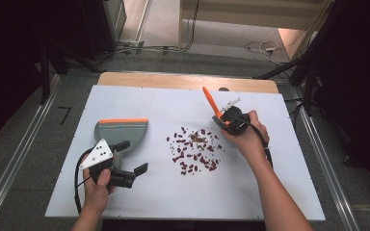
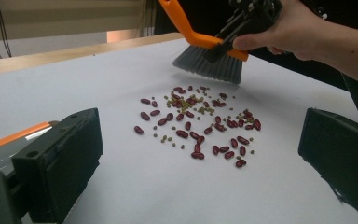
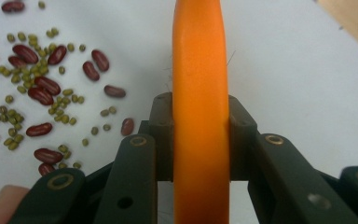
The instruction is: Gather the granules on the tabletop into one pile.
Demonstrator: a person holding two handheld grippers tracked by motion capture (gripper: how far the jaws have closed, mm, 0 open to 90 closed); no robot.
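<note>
The right gripper (image 1: 230, 119) clamps the orange brush (image 2: 204, 44) above the beans (image 1: 195, 149) at frame center. The left gripper (image 1: 131, 157), jaws wide and empty, sits lower left beside the dustpan (image 1: 123, 131); bare bench (image 1: 183, 192) lies below.

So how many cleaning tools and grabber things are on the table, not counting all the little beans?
Brush: 1, orange handle, grey bristles, clamped in the right gripper
Dustpan: 1, grey with an orange edge
Grippers: 2, the left gripper has its jaws apart, holding nothing
Bean pile: 1, dark red and small green beans mixed
Total: 5
</note>
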